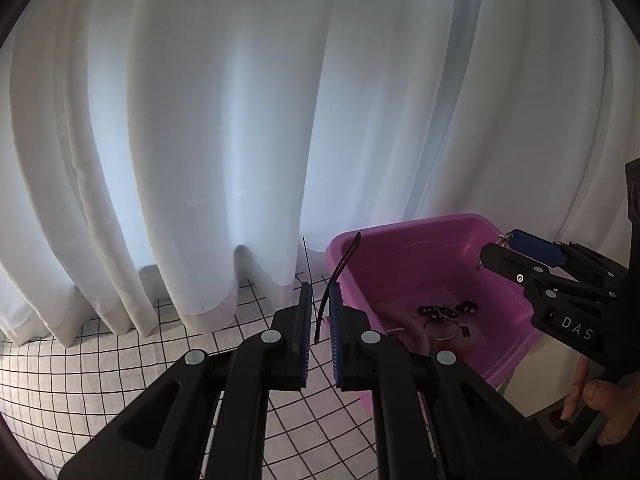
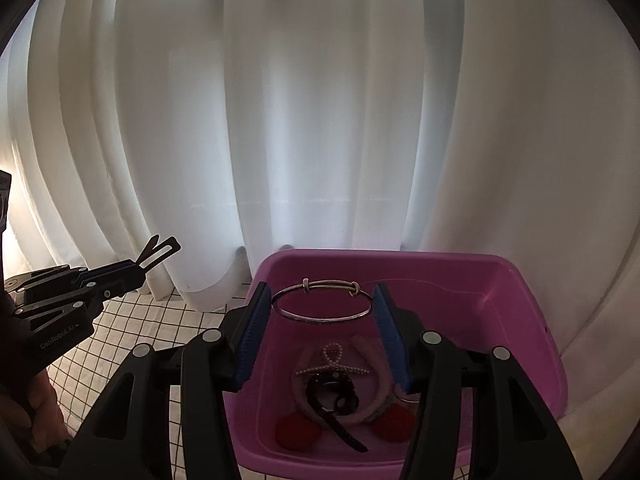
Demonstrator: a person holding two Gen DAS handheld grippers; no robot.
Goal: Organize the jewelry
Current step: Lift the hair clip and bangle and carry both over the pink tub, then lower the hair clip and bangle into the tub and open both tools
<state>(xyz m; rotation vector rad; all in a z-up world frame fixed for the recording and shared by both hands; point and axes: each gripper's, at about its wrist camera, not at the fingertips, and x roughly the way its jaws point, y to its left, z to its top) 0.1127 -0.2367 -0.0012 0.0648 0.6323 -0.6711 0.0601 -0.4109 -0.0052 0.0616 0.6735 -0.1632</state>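
Right gripper (image 2: 322, 316) stood wide, bangle (image 2: 322, 300) spanning pads above bin (image 2: 532, 320). Left gripper (image 1: 320, 320) nearly closed on hair clip (image 1: 340, 276), at bin's 9 o'clock. I judged bangle grip marginal: slight opening would drop it early, into tangle.

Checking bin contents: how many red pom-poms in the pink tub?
2. One red pom-pom lies at the near left of the pink tub floor, the other at the near right, partly behind the right gripper finger. More may be hidden under the headband.
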